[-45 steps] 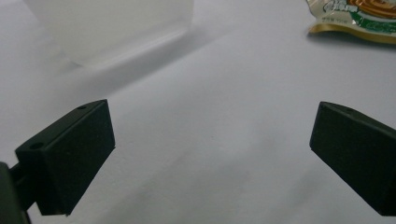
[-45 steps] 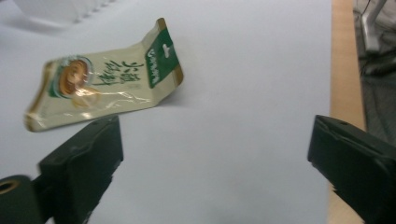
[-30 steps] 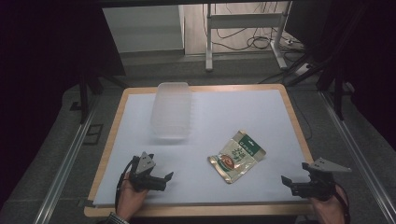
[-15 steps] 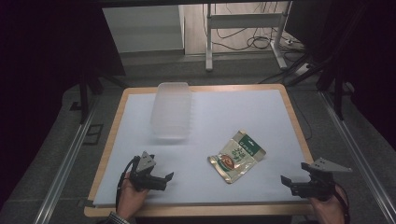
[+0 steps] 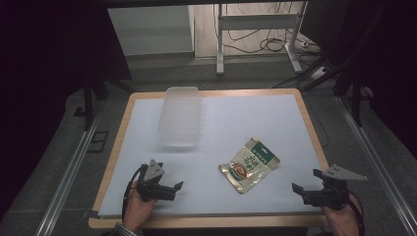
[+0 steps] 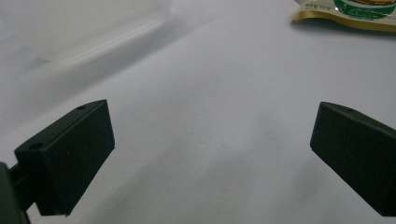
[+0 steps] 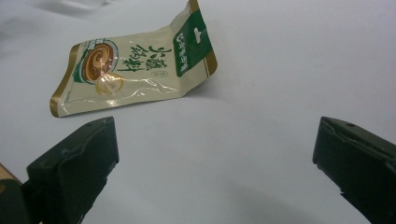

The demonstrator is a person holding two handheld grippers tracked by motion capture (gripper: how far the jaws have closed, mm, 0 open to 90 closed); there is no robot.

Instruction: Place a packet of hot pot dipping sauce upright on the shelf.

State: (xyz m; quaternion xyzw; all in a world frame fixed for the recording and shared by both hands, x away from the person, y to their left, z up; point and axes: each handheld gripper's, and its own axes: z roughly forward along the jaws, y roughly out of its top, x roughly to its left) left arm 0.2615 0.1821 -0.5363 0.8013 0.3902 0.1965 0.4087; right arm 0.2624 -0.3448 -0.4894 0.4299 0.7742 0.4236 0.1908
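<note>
left black two-jaw gripper (image 5: 169, 189): released, empty, near-left of the cream-and-green foil snack pouch (image 5: 249, 164). right black two-jaw gripper (image 5: 304, 191): released, empty, near-right of pouch. clear ribbed plastic tub (image 5: 180, 116): beyond pouch, leftward. risk: flat pouch likely to slide under low jaws. versus earlier frame: nothing shifted.

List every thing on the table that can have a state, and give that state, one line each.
Left claw: open, empty, low over the white sheet near the front edge.
Right claw: open, empty, near the front right corner.
Snack pouch: sealed, lying flat, printed face up, untouched.
Clear plastic container: resting on the sheet toward the back, untouched; whether it is lidded or upside down is unclear.
</note>
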